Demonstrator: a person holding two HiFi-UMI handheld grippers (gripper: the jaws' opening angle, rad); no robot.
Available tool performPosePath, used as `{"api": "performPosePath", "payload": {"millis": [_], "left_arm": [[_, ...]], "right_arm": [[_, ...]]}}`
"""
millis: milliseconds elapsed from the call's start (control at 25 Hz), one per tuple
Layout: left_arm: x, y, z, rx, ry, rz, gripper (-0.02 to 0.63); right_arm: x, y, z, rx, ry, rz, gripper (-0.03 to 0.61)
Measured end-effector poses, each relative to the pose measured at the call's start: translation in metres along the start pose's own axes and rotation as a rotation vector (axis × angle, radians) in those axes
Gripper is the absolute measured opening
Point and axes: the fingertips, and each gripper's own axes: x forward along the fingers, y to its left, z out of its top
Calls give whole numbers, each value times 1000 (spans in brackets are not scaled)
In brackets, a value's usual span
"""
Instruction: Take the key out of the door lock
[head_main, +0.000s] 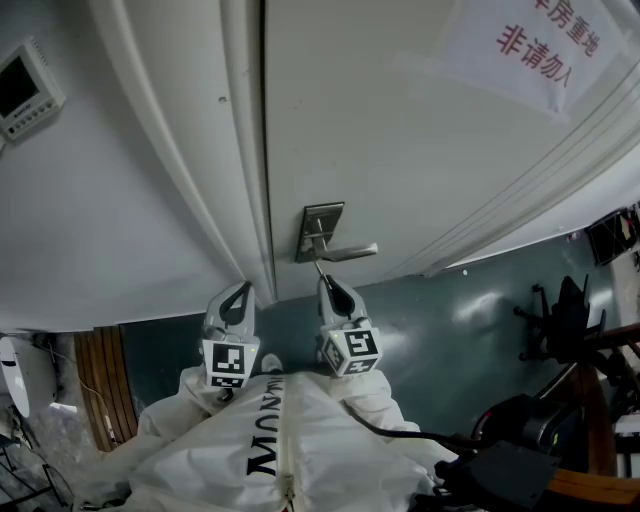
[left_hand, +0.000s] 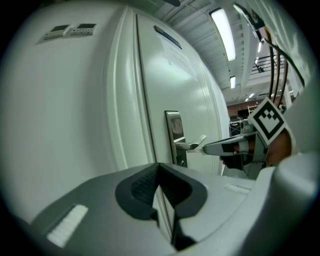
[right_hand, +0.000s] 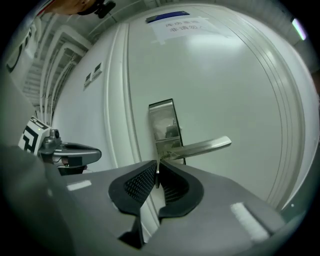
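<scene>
In the head view, mid-frame, we are judging the thin metal key (head_main: 320, 268) light, stiff and slippery, at the lower end of the brushed-steel lock plate (head_main: 321, 228), pinched by the right gripper (head_main: 328, 284); in the left gripper view the left gripper (left_hand: 159, 167) is sitting clenched and empty; in the right gripper view ribbed pads (right_hand: 140, 182) are squeezing its flat bow, the sound hold.

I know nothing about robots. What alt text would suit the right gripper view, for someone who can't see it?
The right gripper has its dark jaws closed on a thin key, just below a silver lever handle and its lock plate on a white door. The left gripper hovers at the left.
</scene>
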Motion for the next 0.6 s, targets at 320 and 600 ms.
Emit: {"api": "performPosePath", "payload": {"millis": [320,600], "left_arm": [[3,-2,1,-18,-4,22,0],[-6,-2,-3,-17,-17,-2,0]], "right_arm": [[-9,10,20,-289,-13,-20,23],[-22,15,16,-277,2,-58,22]]}}
